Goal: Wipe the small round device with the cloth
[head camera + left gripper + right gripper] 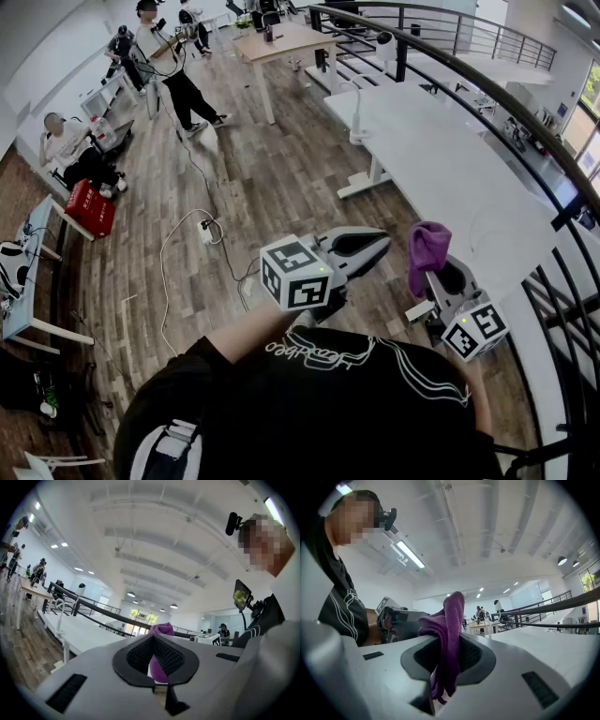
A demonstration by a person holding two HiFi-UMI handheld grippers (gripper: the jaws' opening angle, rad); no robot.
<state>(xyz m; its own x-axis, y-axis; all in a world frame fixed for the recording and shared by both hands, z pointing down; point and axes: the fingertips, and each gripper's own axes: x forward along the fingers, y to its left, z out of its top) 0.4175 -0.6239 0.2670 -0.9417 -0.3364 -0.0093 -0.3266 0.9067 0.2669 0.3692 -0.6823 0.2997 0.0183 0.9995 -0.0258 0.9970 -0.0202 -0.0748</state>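
The right tongs (451, 657) are clamped on the purple cloth (449, 620), which sticks up in a fold and hangs down through them. In the head view the cloth (428, 246) sits right of centre, over the near edge of the white counter (450, 178). The left tongs (157, 662), at centre frame, are narrowed to a slit with nothing between them, pointing toward the cloth but apart from it.
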